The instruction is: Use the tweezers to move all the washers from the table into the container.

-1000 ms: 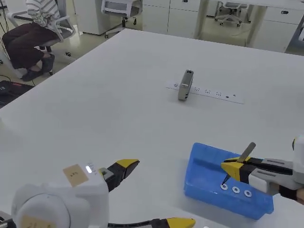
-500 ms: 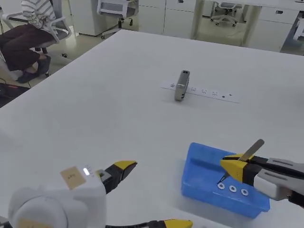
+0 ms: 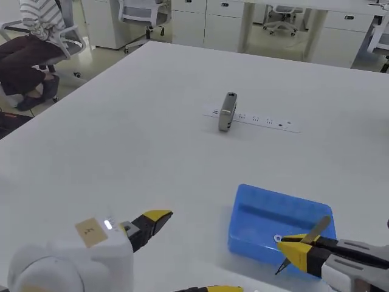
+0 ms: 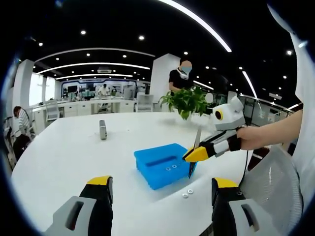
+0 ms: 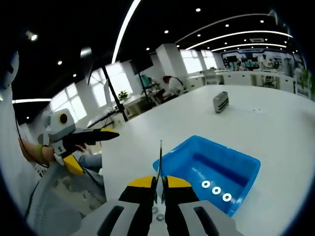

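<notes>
Washers (image 5: 216, 190), three of them, lie in a row on the floor of the blue container (image 5: 189, 167), which sits on the white table (image 3: 152, 134) near the person's right side. Two loose washers (image 4: 187, 193) rest on the tabletop just beside the container's near corner, outside its wall.

The right gripper (image 5: 160, 184) has its yellow-tipped jaws pressed together on a pair of tweezers (image 5: 160, 160), pinching the tool partway along its length. In the left gripper view the tweezer points hang down at the container's corner, just above the two loose washers. Whether the points touch the table or a washer cannot be told.

The left gripper (image 4: 162, 183) is held low over the table to the left of the container, well apart from it. Its jaws are spread wide, with nothing between them.

Farther across the table lies a white power strip (image 3: 261, 118), with a grey block (image 3: 227, 111) standing at its left end. A person sits in an office chair (image 3: 36, 30) beyond the table's far left corner. In the left gripper view, a potted plant (image 4: 186, 102) stands behind the table, with another person (image 4: 183, 81) behind it.
</notes>
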The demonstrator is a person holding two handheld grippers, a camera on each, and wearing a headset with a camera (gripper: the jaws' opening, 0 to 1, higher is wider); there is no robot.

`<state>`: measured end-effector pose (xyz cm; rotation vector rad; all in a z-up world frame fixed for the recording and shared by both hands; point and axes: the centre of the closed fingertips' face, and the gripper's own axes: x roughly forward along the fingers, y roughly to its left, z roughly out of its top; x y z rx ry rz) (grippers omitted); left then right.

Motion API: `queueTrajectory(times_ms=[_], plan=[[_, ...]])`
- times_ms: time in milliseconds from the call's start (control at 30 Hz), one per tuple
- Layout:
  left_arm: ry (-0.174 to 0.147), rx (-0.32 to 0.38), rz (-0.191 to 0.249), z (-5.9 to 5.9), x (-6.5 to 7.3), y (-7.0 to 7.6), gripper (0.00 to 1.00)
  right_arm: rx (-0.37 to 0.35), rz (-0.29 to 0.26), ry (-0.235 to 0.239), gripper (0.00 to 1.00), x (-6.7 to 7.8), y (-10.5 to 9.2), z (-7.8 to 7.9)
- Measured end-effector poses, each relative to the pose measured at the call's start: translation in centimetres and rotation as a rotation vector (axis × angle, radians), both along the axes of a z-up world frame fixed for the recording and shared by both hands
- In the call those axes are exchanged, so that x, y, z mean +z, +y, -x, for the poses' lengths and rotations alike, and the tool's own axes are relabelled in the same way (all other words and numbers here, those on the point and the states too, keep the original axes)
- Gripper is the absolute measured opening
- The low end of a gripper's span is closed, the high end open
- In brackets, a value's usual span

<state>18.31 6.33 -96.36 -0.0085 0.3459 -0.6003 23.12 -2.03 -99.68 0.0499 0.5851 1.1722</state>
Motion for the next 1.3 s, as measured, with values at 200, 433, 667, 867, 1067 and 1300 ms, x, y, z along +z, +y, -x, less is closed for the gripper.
queueTrajectory(times_ms=[200,433,667,867,1067,1300], plan=[[0.003,-0.004,-0.002,0.0,-0.1,-0.1,0.84,-0.001,0.012,0.031,0.04,-1.4,0.1,0.5],[0.004,-0.006,-0.006,0.0,-0.1,-0.1,0.84,-0.005,0.021,0.060,0.04,-2.3,0.1,1.0],[0.003,-0.001,-0.007,0.0,-0.1,0.0,0.84,-0.009,0.044,0.068,0.04,-3.1,-0.2,1.0],[0.004,0.000,-0.014,0.0,-0.2,0.1,0.83,0.007,0.065,0.068,0.04,-3.6,0.1,1.2],[0.005,0.005,-0.017,-0.1,-0.2,0.2,0.83,0.043,0.104,0.023,0.04,-4.1,0.0,1.8],[0.005,0.002,-0.021,0.0,-0.2,0.1,0.83,0.117,0.129,-0.047,0.05,-4.0,0.3,2.9]])
